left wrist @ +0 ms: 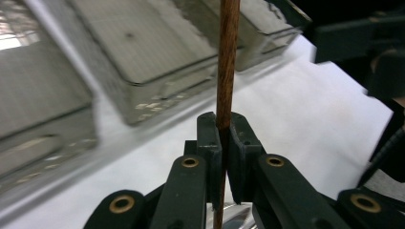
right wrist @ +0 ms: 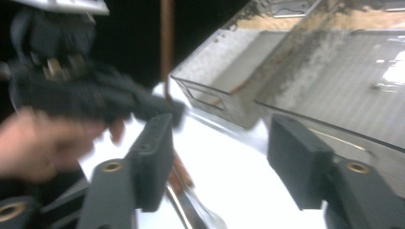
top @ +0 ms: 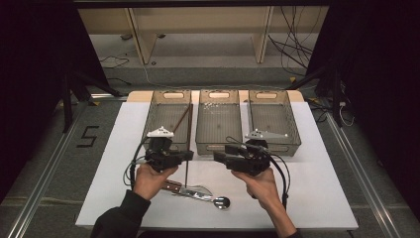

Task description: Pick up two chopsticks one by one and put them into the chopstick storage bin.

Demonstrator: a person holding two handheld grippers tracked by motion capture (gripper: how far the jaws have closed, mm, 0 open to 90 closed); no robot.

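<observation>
The left gripper (top: 184, 155), a black two-fingered tool with a grey three-cornered plate on top, has its fingers (left wrist: 210, 143) clamped tight on a thin brown wooden chopstick (left wrist: 226, 62). In the left gripper view the stick passes between the two pads and runs on past them towards the trays. In the high view the chopstick stands nearly upright just in front of the left tray (top: 153, 111), a clear smoky plastic bin, with its lower end close to the white worktop (top: 322, 198). A second brown chopstick (top: 181, 120) lies aslant inside that left tray.

The right gripper (right wrist: 219, 162) has its fingers wide apart with nothing between them; they face the left gripper and the held stick. In the high view it sits just in front of the middle tray (top: 218, 144), near the left gripper but not touching it.

On the worktop close to the person's left hand (top: 151, 179) lies a cluster of cutlery: a wooden-handled piece (top: 172, 186) and a shiny metal spoon (top: 221, 202). A third clear tray (top: 292, 124) stands at the right of the row.
</observation>
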